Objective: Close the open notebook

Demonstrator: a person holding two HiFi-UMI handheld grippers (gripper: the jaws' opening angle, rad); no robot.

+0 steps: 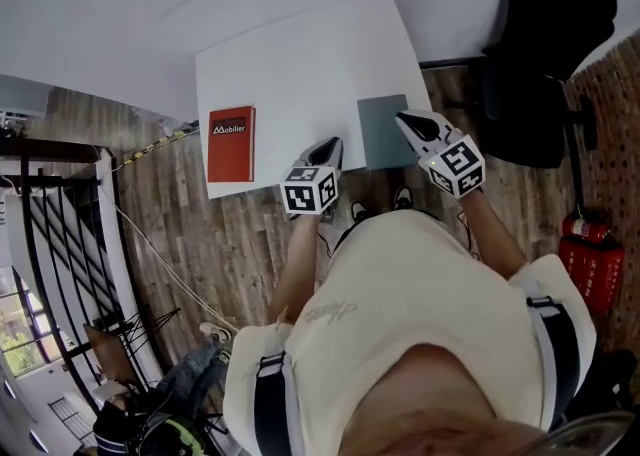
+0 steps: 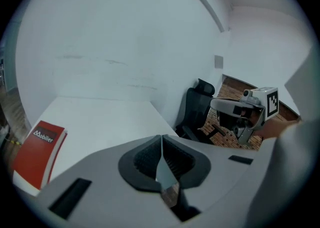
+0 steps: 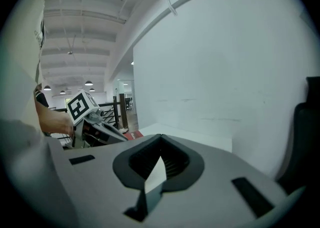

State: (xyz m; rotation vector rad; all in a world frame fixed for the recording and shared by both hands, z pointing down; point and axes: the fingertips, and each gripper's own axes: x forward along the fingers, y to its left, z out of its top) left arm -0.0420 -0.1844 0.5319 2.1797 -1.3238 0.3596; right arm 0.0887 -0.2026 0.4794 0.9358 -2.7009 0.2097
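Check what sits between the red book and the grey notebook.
Bare white table between red book and grey notebook, head view; only the left gripper hangs over its near edge.

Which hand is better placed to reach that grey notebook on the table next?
Right, probably. The right gripper hangs by the grey notebook's right edge, jaws together. The left gripper, also shut, sits between it and the red book, farther off.

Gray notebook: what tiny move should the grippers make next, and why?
Probably draw both back: the gray notebook lies flat, apparently already closed, and the left gripper and right gripper are shut with nothing between their jaws.
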